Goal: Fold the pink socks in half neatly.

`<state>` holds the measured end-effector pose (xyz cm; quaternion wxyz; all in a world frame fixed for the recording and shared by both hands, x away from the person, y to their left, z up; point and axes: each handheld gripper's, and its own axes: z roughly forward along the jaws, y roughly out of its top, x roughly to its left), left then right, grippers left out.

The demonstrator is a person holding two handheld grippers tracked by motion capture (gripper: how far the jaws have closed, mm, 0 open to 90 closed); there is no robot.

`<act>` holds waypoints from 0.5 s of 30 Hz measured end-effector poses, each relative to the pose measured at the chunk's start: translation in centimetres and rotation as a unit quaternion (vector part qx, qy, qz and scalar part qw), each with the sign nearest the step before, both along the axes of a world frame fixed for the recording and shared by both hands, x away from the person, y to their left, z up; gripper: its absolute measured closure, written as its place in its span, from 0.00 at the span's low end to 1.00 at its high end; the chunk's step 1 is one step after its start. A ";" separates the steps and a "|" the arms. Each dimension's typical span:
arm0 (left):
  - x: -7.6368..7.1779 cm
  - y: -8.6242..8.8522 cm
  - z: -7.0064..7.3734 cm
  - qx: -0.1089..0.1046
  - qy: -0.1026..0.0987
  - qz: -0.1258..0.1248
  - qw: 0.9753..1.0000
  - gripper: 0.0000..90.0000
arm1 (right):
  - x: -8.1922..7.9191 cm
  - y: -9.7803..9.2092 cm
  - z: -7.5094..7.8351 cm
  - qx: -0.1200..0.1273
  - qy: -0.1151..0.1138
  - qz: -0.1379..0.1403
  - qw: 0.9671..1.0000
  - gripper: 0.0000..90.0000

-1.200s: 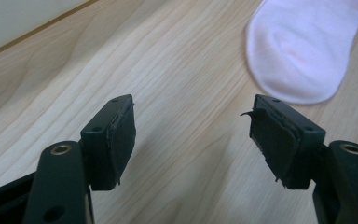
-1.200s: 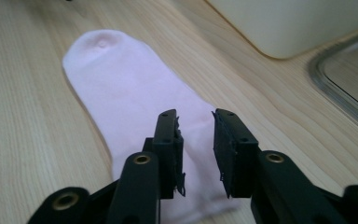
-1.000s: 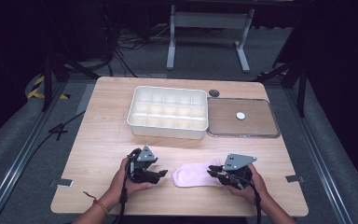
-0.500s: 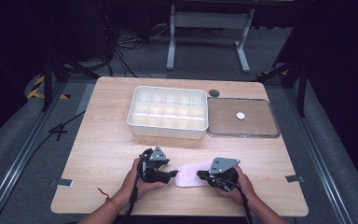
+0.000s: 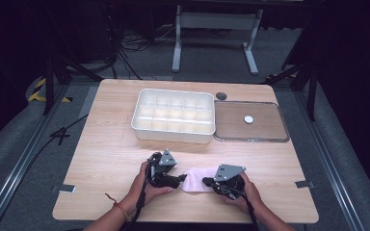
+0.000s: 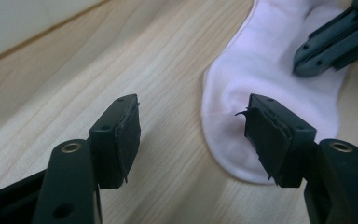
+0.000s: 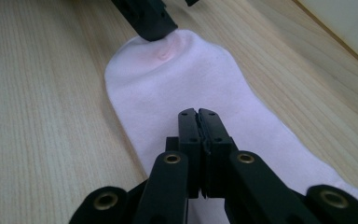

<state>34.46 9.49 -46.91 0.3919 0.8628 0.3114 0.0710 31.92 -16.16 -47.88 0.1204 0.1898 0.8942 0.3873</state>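
A pale pink sock [image 5: 195, 183] lies flat on the wooden table near its front edge, between my two grippers. My left gripper [image 5: 177, 179] stands open at the sock's left end. In the left gripper view one pad [image 6: 121, 137] is over bare wood and the other pad [image 6: 268, 140] is over the sock [image 6: 270, 70]. My right gripper [image 5: 208, 182] is at the sock's right part, jaws shut, with no fabric seen between them. In the right gripper view its shut tips [image 7: 198, 117] sit low over the sock [image 7: 168, 79], and a finger of the left gripper [image 7: 151, 21] presses the far end.
A white compartment tray [image 5: 139, 124] stands behind the grippers at mid-table. To its right lies a flat clear-rimmed lid [image 5: 277, 137] with a small white disc [image 5: 248, 119] on it. A dark round grommet [image 5: 221, 96] sits near the back edge.
Both hands have moved inward onto the sock: the left gripper rightward to its left end, the right gripper leftward over its right part.
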 end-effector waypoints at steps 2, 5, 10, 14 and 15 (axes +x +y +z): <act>-0.1 -0.1 0.2 -0.002 -0.005 -0.001 1.000 0.40 | 0.0 0.0 0.0 0.001 0.001 -0.001 1.000 0.99; -0.1 -0.2 0.0 0.004 -0.004 -0.006 1.000 0.39 | 0.0 0.0 0.0 0.003 0.002 -0.003 1.000 0.99; -0.4 -1.6 -0.9 0.039 -0.005 -0.012 0.999 0.38 | -0.1 0.0 0.0 0.002 0.001 -0.003 1.000 0.99; -0.5 -1.7 -1.1 0.036 -0.020 -0.016 0.999 0.37 | -0.1 0.0 0.0 0.000 0.000 0.004 1.000 0.99; -0.5 -1.7 -1.1 0.036 -0.020 -0.016 0.999 0.37 | -0.1 0.0 0.0 0.000 0.000 0.004 1.000 0.99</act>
